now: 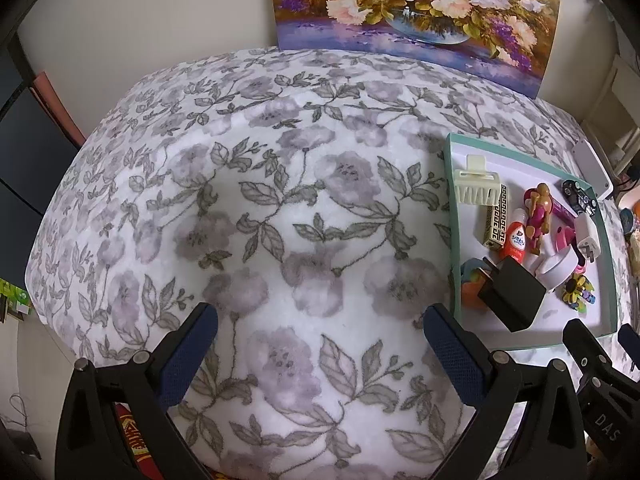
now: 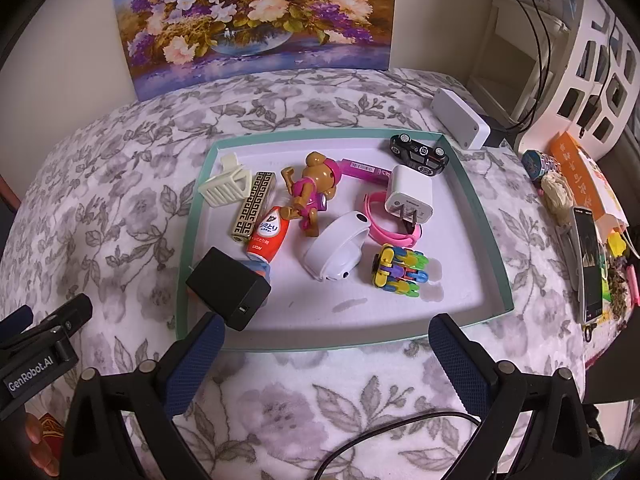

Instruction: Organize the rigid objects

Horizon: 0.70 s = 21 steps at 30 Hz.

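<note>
A shallow teal-rimmed tray (image 2: 486, 236) on the floral cloth holds several small objects: a black charger (image 2: 228, 290), an orange bottle (image 2: 266, 238), a toy figure (image 2: 310, 196), a white charger (image 2: 408, 196), a cream clip (image 2: 226, 186), a toy car (image 2: 420, 154), a white band (image 2: 336, 252) and a colourful block toy (image 2: 400, 272). My right gripper (image 2: 326, 356) is open and empty just before the tray's near rim. My left gripper (image 1: 320, 344) is open and empty over bare cloth, left of the tray (image 1: 454, 236). The black charger (image 1: 512, 296) shows there too.
A flower painting (image 2: 256, 16) leans on the back wall. A white box (image 2: 460, 122) lies behind the tray. A phone (image 2: 590, 260), an orange packet (image 2: 584, 176) and clutter sit at the right edge. A black cable (image 2: 400, 426) crosses the near cloth.
</note>
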Available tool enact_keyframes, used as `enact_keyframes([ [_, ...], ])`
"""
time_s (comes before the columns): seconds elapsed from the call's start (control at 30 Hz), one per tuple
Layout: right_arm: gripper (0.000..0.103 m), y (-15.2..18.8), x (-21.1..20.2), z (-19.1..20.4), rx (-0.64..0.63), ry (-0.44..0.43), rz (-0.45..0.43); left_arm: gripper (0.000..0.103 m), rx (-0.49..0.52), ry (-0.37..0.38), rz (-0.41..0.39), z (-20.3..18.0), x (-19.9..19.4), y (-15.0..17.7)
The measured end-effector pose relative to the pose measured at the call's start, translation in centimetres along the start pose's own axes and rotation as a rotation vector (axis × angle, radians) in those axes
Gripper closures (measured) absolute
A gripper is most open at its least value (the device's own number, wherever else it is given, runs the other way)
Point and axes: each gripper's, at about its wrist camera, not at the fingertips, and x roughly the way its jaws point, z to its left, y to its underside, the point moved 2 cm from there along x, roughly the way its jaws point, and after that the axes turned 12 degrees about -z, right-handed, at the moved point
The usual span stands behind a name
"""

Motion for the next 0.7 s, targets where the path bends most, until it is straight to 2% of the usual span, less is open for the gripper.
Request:
enact_keyframes([
  [0.7,0.000,0.05,0.11,-0.02,0.000,0.001,0.001,0.001,0.012,0.003,0.019,0.07,0.25,0.08],
])
